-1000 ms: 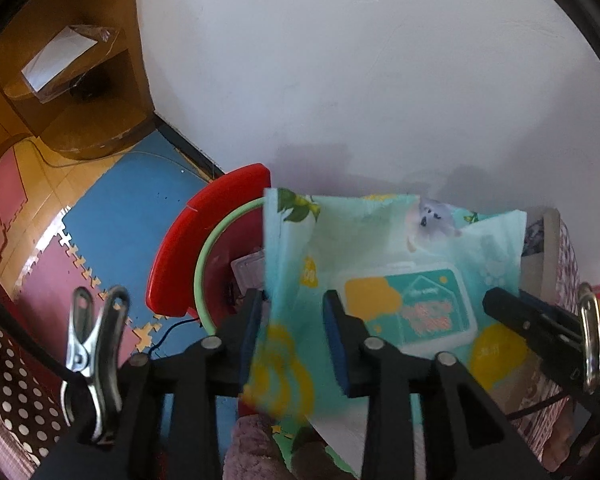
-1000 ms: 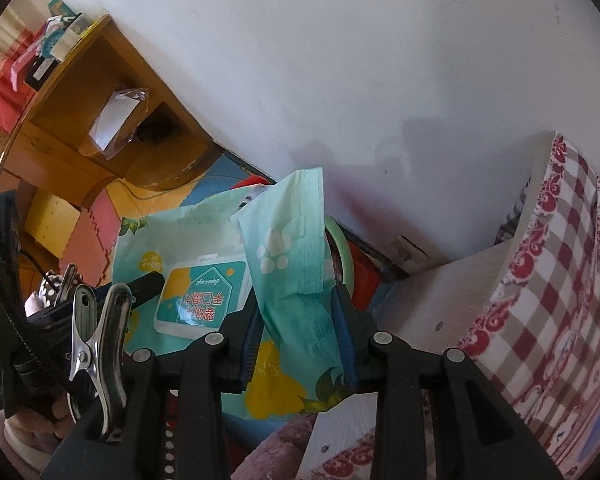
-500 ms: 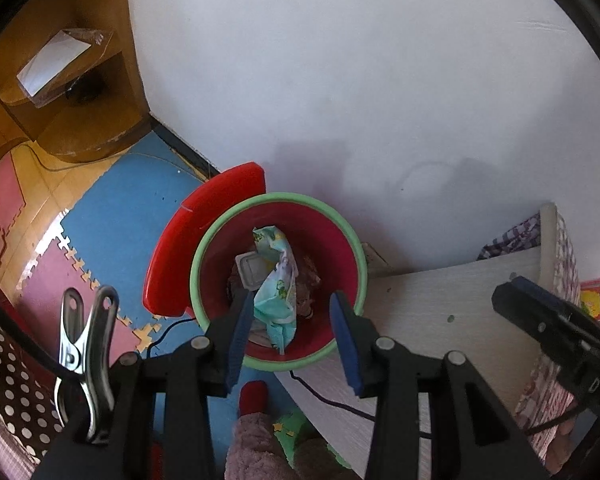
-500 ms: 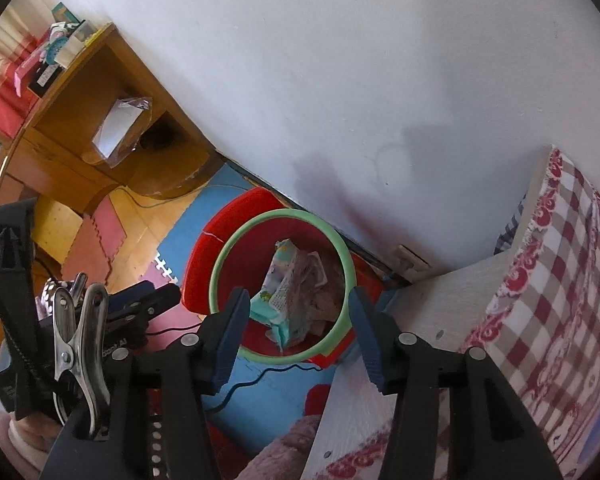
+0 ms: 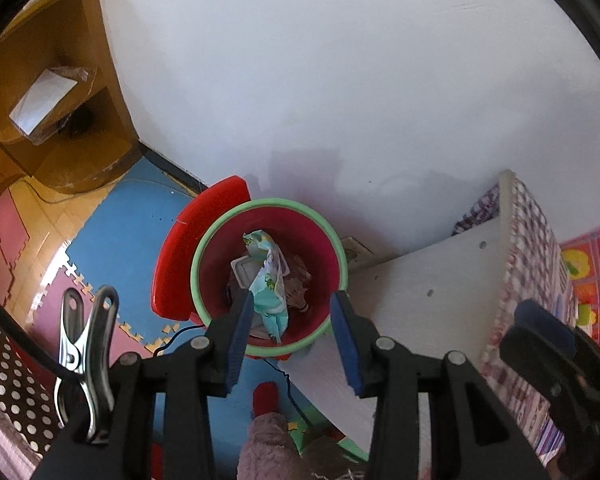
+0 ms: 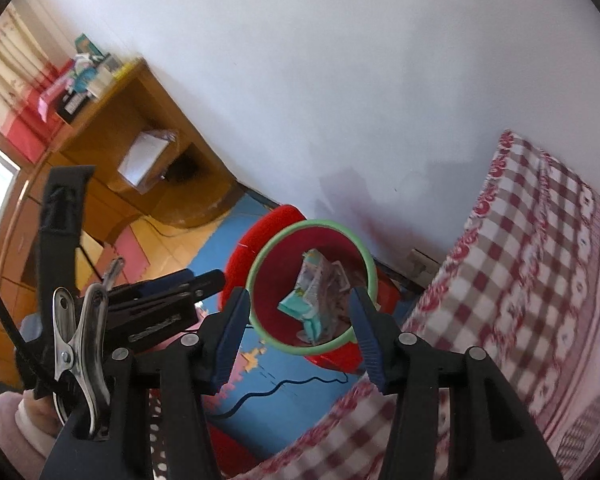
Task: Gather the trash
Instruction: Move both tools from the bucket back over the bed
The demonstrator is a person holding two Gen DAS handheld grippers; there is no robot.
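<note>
Dropped since a second ago and now lying crumpled inside the red bin (image 5: 332,240), wipes packet (image 5: 270,284); left gripper (image 5: 292,336) and right gripper (image 6: 300,328) above the bin, jaws just opened, empty; drop done, next calling for finding more trash.

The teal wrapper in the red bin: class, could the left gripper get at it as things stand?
Probably yes. The left gripper hangs open over the red bin, whose lid is swung aside, and the teal wrapper lies on top of the other rubbish with nothing covering it.
</note>
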